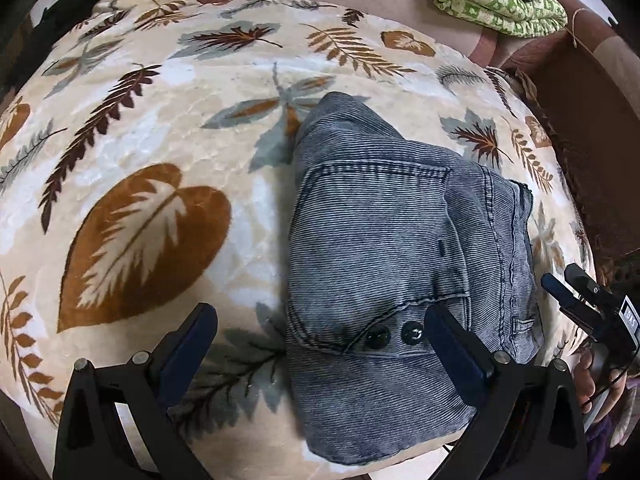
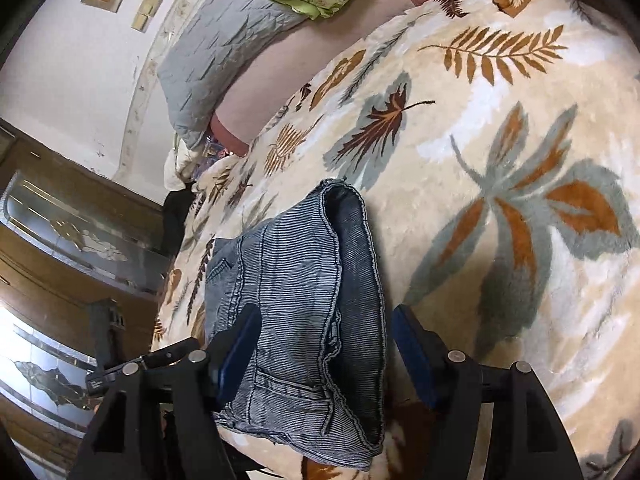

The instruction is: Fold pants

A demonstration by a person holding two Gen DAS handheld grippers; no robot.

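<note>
Now the folded blue-grey corduroy pants (image 1: 384, 240) lie on the cream leaf-patterned plush blanket (image 1: 168, 128); left gripper (image 1: 320, 344) and right gripper (image 2: 324, 352) both gape, released, grasping nothing.

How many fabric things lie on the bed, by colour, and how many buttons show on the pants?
Blue-grey pants: 1
Leaf-print blanket: 1
Green patterned cloth: 1
Grey quilted cover: 1
Dark buttons: 2
Total: 6
</note>
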